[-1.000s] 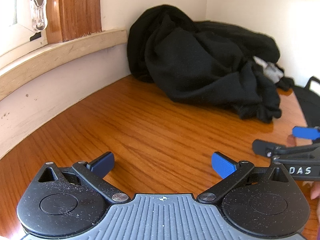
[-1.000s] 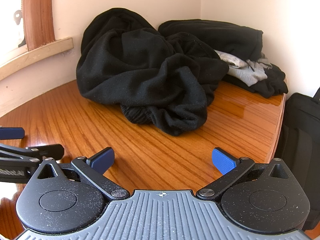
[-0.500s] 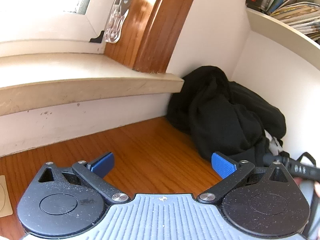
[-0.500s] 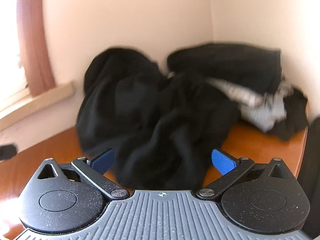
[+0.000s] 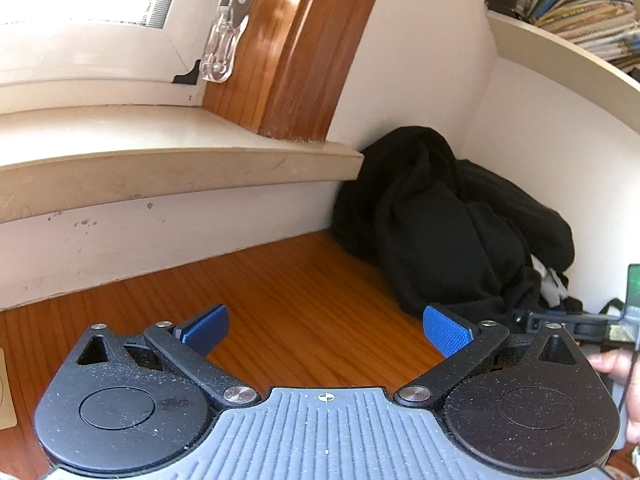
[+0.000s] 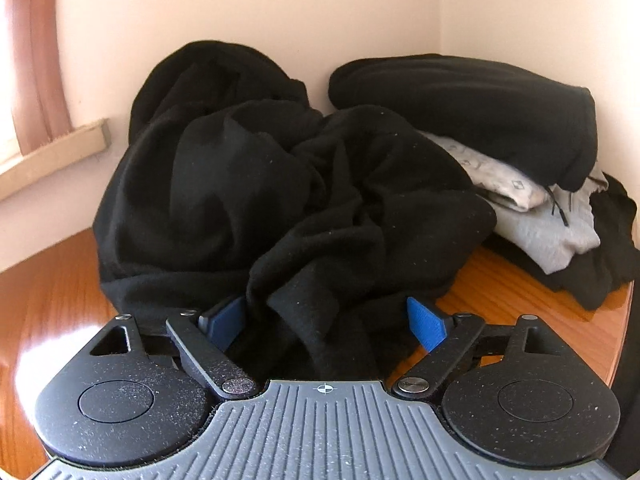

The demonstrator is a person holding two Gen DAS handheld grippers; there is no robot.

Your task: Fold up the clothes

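A crumpled black garment (image 6: 280, 184) is heaped on the wooden table (image 6: 52, 288) against the wall. My right gripper (image 6: 324, 320) has its jaws around the front fold, and they are closing. The left pad (image 6: 224, 320) lies against the cloth, while a gap shows at the right pad (image 6: 426, 322). In the left wrist view the same black garment (image 5: 432, 232) sits in the corner at the right. My left gripper (image 5: 326, 330) stands open over the bare table (image 5: 300, 292), with nothing between its fingers.
Behind the heap lie a folded black garment (image 6: 460, 96) and grey and white clothes (image 6: 532, 216). A window sill (image 5: 180, 168), a wooden frame (image 5: 312, 48) and a shelf of books (image 5: 580, 8) border the table. A dark bag (image 6: 630, 380) stands past the right edge.
My right gripper has moved forward into the black heap, so cloth now lies between its jaws, which have narrowed slightly. The left gripper has rolled and swung towards the window, then held still.
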